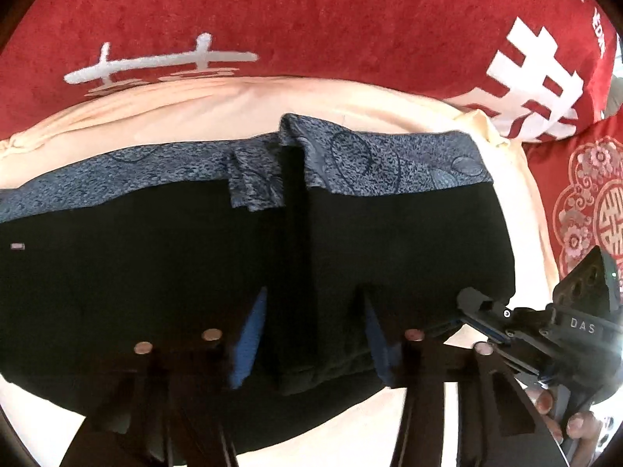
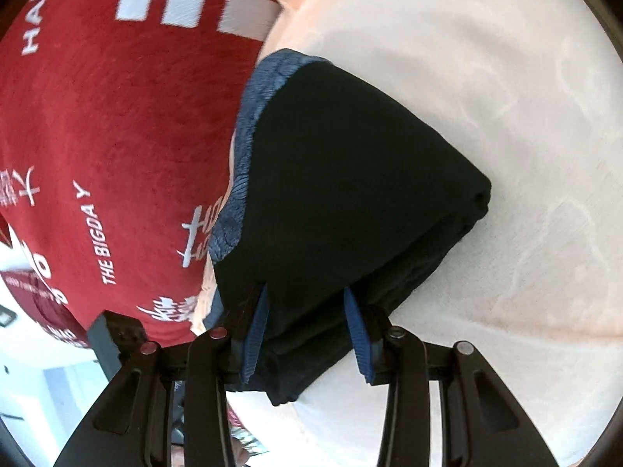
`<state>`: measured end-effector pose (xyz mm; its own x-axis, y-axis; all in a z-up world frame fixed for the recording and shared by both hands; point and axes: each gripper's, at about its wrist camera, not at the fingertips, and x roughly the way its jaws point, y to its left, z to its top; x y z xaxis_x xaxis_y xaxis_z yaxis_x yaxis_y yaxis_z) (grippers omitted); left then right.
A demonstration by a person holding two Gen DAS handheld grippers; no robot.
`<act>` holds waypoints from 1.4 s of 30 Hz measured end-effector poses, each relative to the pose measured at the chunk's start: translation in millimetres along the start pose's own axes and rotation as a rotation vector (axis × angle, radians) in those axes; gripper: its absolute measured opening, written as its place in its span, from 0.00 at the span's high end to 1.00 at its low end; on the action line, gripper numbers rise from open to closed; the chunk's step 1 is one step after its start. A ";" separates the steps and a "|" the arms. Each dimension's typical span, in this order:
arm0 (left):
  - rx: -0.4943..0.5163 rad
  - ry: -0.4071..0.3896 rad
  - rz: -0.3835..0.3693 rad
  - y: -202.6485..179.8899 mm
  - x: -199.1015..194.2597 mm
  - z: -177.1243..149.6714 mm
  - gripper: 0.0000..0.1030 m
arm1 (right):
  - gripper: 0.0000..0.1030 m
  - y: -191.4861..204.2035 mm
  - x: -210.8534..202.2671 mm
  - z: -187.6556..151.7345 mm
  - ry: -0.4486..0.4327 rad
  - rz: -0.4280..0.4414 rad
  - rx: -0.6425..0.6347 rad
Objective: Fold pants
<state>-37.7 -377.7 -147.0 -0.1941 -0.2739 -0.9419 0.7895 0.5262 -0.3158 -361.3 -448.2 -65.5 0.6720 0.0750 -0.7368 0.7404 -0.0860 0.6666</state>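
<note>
The black pants point(image 1: 155, 272) lie folded on a cream cloth point(image 1: 350, 105), with a blue patterned waistband point(image 1: 389, 163) along the far edge. My left gripper point(image 1: 315, 323) stands open over the near folded edge, its blue pads point(image 1: 251, 334) either side of a dark fold. My right gripper point(image 2: 307, 327) is open around the near corner of the folded pants point(image 2: 350, 175), pads point(image 2: 360, 334) beside the fabric. The right gripper also shows in the left wrist view point(image 1: 506, 323), at the right edge of the pants.
A red blanket with white characters point(image 1: 311, 11) lies beyond the cream cloth and shows in the right wrist view point(image 2: 117, 136). A red patterned fabric point(image 1: 592, 202) lies to the right. The cream cloth point(image 2: 506, 116) spreads to the right of the pants.
</note>
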 end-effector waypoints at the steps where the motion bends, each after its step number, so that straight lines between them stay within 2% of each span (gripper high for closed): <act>1: -0.003 -0.017 -0.005 1.3 -7.8 -0.6 0.58 | 0.90 -2.5 1.7 3.7 0.005 -0.004 0.015; 2: -0.001 -0.029 -0.006 2.4 -14.4 -1.8 0.58 | 0.94 -5.0 -0.5 10.2 0.010 -0.007 0.023; 6: 0.011 -0.065 0.028 7.4 -37.5 -16.2 0.58 | 0.94 12.4 -9.3 9.4 0.011 0.010 -0.046; 10: 0.023 -0.037 0.117 14.8 -17.3 -30.1 0.58 | 0.94 30.1 -11.8 -3.3 0.061 -0.001 -0.111; 13: -0.020 -0.044 0.110 17.9 -5.3 -33.1 0.57 | 0.96 25.8 8.0 -11.1 0.105 -0.081 -0.150; 16: -0.017 -0.059 0.123 16.2 -13.1 -34.8 0.56 | 1.00 9.6 33.3 -18.7 0.150 -0.176 -0.171; 17: -0.014 -0.059 0.132 14.0 -15.7 -34.4 0.48 | 1.00 10.2 34.3 -21.3 0.147 -0.171 -0.176; 18: -0.013 -0.062 0.150 14.0 -19.8 -34.5 0.35 | 0.97 12.5 32.7 -22.7 0.154 -0.169 -0.189; 20: -0.022 -0.083 0.157 15.1 -29.0 -32.6 0.32 | 0.96 24.9 24.6 -26.8 0.198 -0.153 -0.263; 22: -0.029 -0.102 0.155 17.9 -40.2 -28.9 0.32 | 0.89 40.9 10.5 -25.3 0.220 -0.144 -0.355; 23: -0.029 -0.119 0.158 17.3 -45.9 -24.7 0.32 | 0.77 47.5 3.1 -21.7 0.213 -0.143 -0.391; 24: -0.026 -0.131 0.161 16.3 -49.1 -21.0 0.32 | 0.58 56.8 -9.4 -12.6 0.184 -0.138 -0.434; 26: -0.008 -0.147 0.171 7.1 -51.0 -8.0 0.32 | 0.40 66.1 -28.4 13.1 0.103 -0.134 -0.468; 30: 0.028 -0.163 0.164 -15.5 -40.9 15.8 0.32 | 0.40 65.9 -32.2 72.4 0.003 -0.175 -0.430; 31: 0.039 -0.166 0.158 -21.9 -36.8 21.3 0.32 | 0.40 59.9 -28.8 88.2 -0.003 -0.189 -0.398; 34: 0.059 -0.164 0.136 -38.9 -19.7 34.8 0.32 | 0.41 39.8 -15.0 126.4 0.018 -0.151 -0.301; 37: 0.071 -0.140 0.123 -49.7 2.9 44.4 0.32 | 0.49 35.8 1.7 141.2 0.069 -0.122 -0.303; 39: 0.065 -0.116 0.152 -49.5 13.0 46.5 0.32 | 0.63 30.9 11.4 145.3 0.118 -0.095 -0.294; 42: 0.048 -0.102 0.172 -43.6 16.0 40.1 0.32 | 0.71 29.9 21.2 148.7 0.157 -0.098 -0.266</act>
<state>-51.8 -437.2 -143.7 0.0039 -0.2650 -0.9643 0.8334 0.5338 -0.1433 -326.9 -597.0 -78.1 0.5761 0.2247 -0.7859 0.7650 0.1906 0.6152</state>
